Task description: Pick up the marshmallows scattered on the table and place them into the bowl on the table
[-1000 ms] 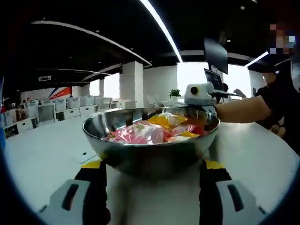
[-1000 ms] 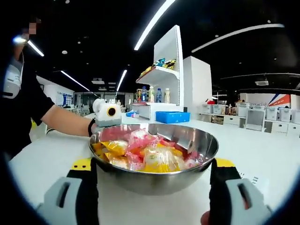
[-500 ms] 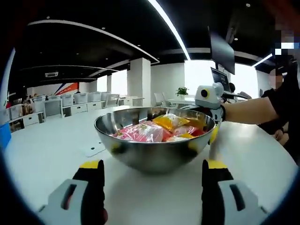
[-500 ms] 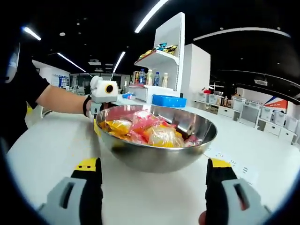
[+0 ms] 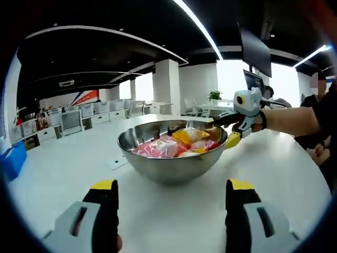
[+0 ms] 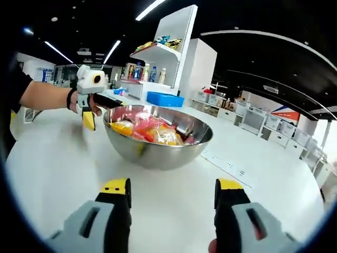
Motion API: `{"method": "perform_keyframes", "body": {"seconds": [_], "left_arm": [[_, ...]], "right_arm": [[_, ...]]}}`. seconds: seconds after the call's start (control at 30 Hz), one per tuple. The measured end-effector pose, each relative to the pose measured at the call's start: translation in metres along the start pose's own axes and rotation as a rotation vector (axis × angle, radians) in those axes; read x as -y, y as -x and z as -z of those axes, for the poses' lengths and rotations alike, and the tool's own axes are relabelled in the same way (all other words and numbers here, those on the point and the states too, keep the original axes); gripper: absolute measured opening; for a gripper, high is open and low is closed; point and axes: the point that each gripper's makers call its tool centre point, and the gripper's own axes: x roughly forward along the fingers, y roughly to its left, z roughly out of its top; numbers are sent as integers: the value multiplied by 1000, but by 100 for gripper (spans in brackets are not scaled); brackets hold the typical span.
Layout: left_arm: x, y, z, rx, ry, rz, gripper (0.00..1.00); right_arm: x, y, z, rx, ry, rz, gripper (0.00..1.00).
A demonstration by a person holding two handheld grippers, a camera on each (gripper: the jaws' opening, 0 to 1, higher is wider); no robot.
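A steel bowl [image 5: 169,164] stands on the white table [image 5: 58,179], filled with wrapped pink, yellow and orange marshmallows [image 5: 176,145]. My left gripper [image 5: 171,185] is open and holds nothing, its yellow-tipped jaws short of the bowl. The right gripper [image 5: 228,129], held in a person's hand, hovers by the bowl's far right rim. In the right gripper view the same bowl [image 6: 158,153] and marshmallows [image 6: 150,132] lie ahead of my open, bare right gripper [image 6: 172,185]. The left gripper [image 6: 101,110] shows at the bowl's left rim.
A person [image 5: 316,116] stands at the table's right side. A small white card [image 5: 118,162] lies left of the bowl. A white shelf [image 6: 158,68] with bottles and a blue crate [image 6: 165,98] rises behind the table. A flat marked strip [image 6: 231,167] lies right of the bowl.
Both grippers have drawn back from the bowl, which had sat between their jaws and now looks smaller and farther off. The bowl stays on the table.
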Motion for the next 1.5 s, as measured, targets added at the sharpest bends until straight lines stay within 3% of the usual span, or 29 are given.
{"method": "perform_keyframes", "body": {"seconds": [0.3, 0.53, 0.63, 0.8, 0.87, 0.9, 1.03, 1.23, 1.5], "left_arm": [[6, 41, -16, 27, -4, -93, 83], [32, 78, -26, 57, 16, -125, 83], [43, 92, -34, 91, 13, -124, 84], [46, 116, -38, 109, 18, -125, 85], [51, 125, -41, 121, 15, -129, 85], [55, 130, -43, 126, 15, -129, 85], [72, 146, -49, 143, -13, -133, 85], [90, 166, -45, 152, -2, -146, 85], [114, 188, -29, 104, -52, -191, 84]], "right_arm": [[-2, 41, -17, 6, -21, 71, 58], [-12, 68, -16, -3, -68, 93, 57], [-23, 83, -17, 1, -78, 96, 57], [-39, 101, -22, 27, -73, 88, 57], [-55, 115, -26, 34, -73, 89, 57], [-53, 111, -27, 35, -76, 90, 57], [-64, 127, -30, 28, -99, 98, 57], [-84, 156, -38, 54, -102, 103, 55], [-102, 193, -34, 68, -69, 158, 52]]}}
